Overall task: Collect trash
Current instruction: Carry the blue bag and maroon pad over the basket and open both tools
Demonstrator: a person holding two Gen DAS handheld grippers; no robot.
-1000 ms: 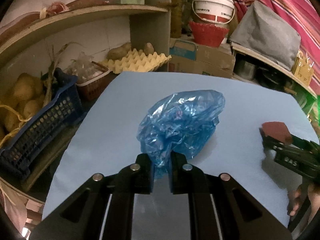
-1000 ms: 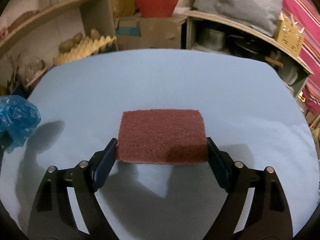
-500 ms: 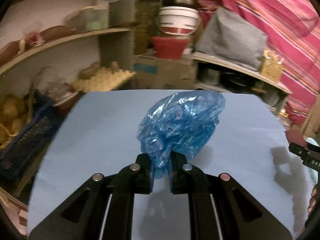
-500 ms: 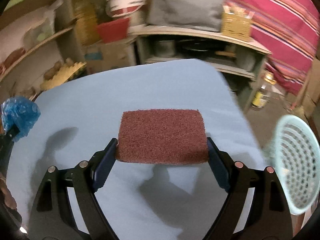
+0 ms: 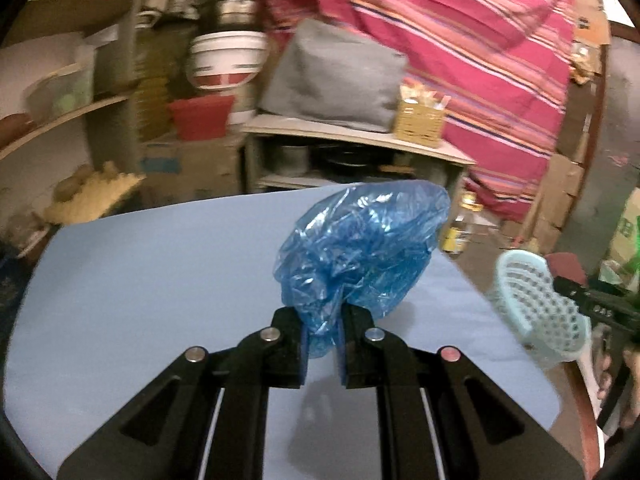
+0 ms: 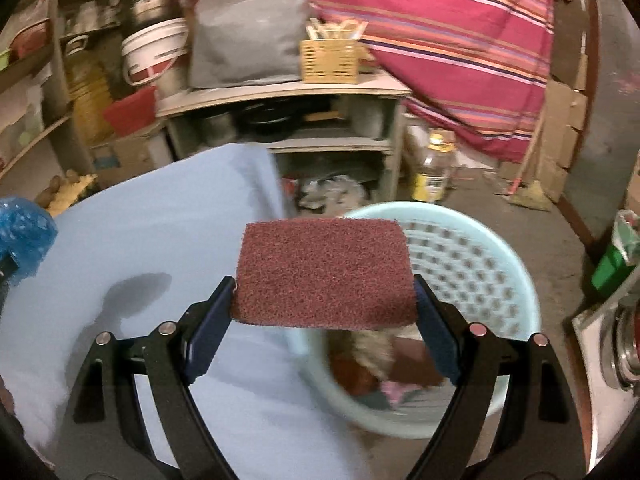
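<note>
Two handheld grippers each carry a piece of trash above a pale blue table (image 5: 140,280). In the left wrist view, the left gripper (image 5: 322,344) sits at the bottom centre, its jaws pinched narrow on the neck of a crumpled blue plastic bag (image 5: 360,248), which balloons upward into the middle of the frame. In the right wrist view, the right gripper (image 6: 322,312) has its jaws spread wide, clamping a flat maroon scouring pad (image 6: 324,272) by its two short edges — the pad is held level at the frame's centre. Directly behind and below the pad, at lower right, stands a pale green perforated basket (image 6: 500,264) on the floor, some scraps already in it. The pad appears held over the basket's near rim, probably so it can drop in. The bag waits at the far left edge of this view — likely next.
</note>
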